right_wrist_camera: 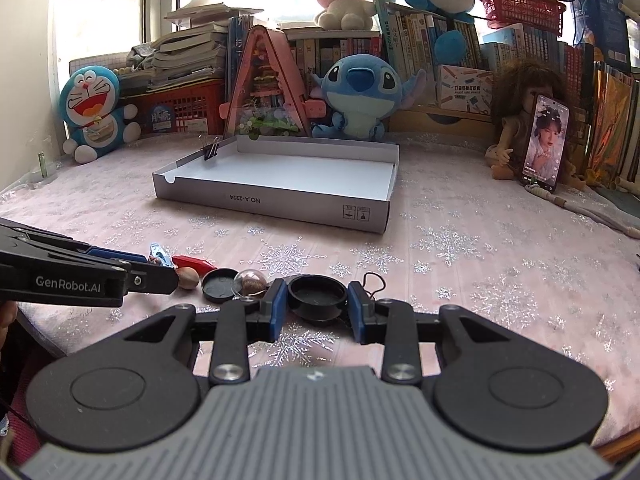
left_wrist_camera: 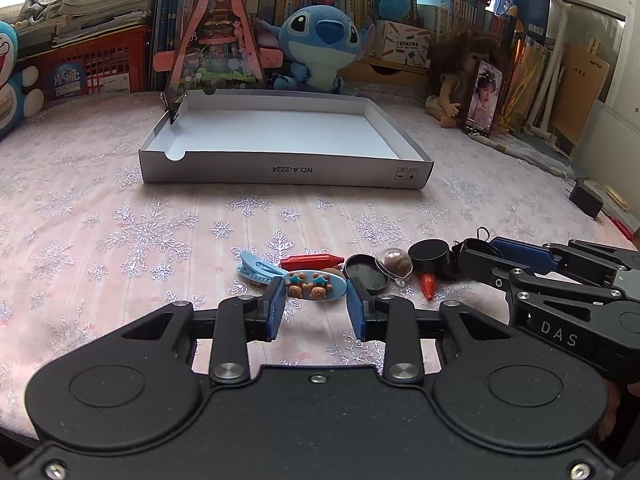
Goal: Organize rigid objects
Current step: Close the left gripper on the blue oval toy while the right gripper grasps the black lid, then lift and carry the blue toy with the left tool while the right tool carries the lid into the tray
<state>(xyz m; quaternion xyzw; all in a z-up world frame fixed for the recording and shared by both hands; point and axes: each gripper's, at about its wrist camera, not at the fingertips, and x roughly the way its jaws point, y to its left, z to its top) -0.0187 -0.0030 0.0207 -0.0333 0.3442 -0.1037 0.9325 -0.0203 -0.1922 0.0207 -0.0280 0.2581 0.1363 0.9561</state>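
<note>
on the table, near edge: small things lie in a row, the white box (left_wrist_camera: 286,168) well beyond them.
left tool (left_wrist_camera: 316,306): fingers clamped on the blue bear hair clip (left_wrist_camera: 314,286).
right tool (right_wrist_camera: 318,306): fingers clamped on the black round lid (right_wrist_camera: 318,294).
doing it well: i judge each should lift straight up, clear the red crayon (left_wrist_camera: 312,262) and clear ball (left_wrist_camera: 398,265), then pass over the box wall.

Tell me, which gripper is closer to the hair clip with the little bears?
Left. The left gripper has its blue fingers either side of the bear hair clip. The right gripper sits further along the row, around the black round lid.
</note>
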